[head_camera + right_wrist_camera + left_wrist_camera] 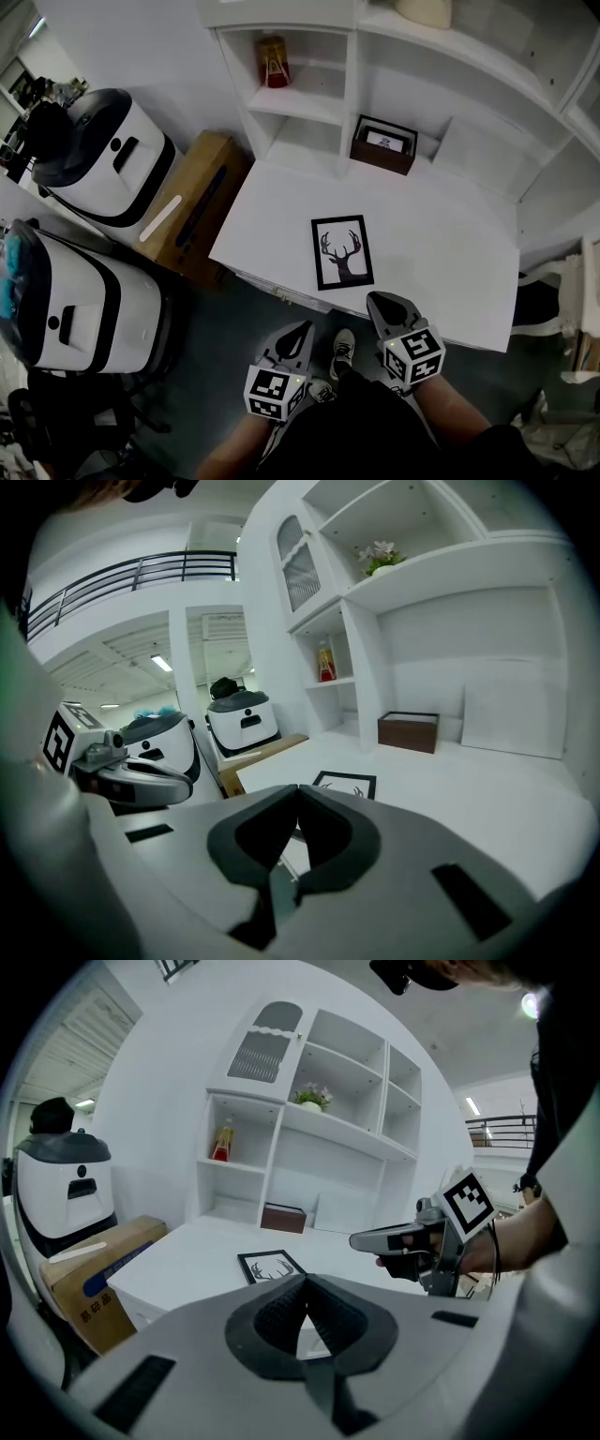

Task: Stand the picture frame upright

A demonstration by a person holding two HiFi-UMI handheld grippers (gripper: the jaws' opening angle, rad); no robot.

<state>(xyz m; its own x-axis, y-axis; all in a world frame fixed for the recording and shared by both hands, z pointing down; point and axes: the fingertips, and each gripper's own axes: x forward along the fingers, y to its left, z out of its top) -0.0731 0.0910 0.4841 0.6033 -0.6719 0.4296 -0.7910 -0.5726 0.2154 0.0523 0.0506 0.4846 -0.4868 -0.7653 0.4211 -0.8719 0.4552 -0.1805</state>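
Closed tongs (pixel 298 789), flat frame (pixel 342 251), gripper-view railing (pixel 131 574)

Head view looks steeply down from above the near edge of the desk (pixel 450 253), while cameras on the left hand-held gripper (pixel 302 330) and right hand-held gripper (pixel 382 302) look low across that edge toward the shelves (pixel 309 103), all sharing the picture frame (pixel 342 251).

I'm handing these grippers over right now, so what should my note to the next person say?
The left gripper: shut, empty, in front of the white desk.
The right gripper: shut, empty, by its front edge.
The black picture frame with a deer silhouette lies flat, face up, on that desk, just beyond the right gripper.
Done: nothing yet.
Left: grasp the frame and stand it upright.
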